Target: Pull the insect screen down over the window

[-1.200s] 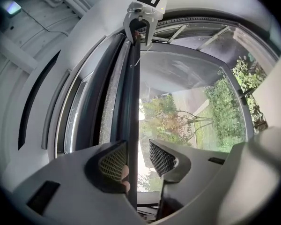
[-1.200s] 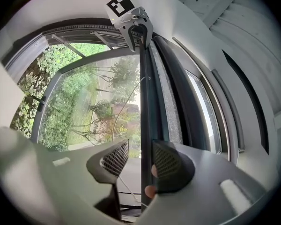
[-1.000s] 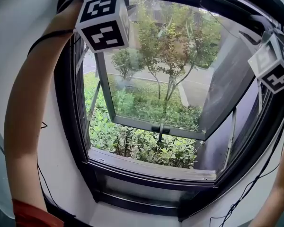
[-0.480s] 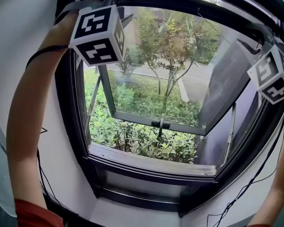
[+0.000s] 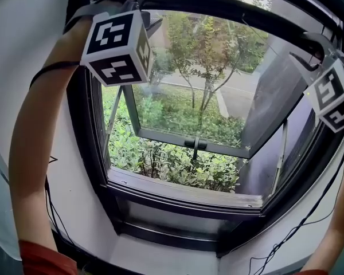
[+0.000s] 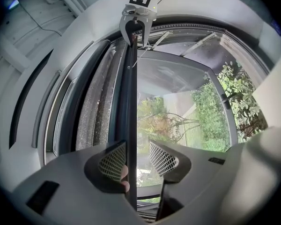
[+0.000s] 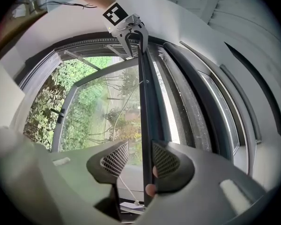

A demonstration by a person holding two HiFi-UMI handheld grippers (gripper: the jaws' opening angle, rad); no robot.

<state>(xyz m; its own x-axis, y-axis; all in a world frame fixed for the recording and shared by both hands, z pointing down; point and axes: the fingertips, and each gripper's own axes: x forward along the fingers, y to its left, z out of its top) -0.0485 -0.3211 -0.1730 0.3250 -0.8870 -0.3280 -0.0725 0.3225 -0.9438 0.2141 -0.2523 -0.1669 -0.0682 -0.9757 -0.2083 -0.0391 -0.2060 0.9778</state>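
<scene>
The insect screen's slim, dark pull bar [image 6: 130, 93] runs straight across the top of the rounded black window frame [image 5: 178, 202]. The left gripper [image 6: 137, 145] and right gripper [image 7: 140, 145] both straddle it. Their mesh-textured jaws are partly spread, with one pad touching and nothing clamped.
</scene>
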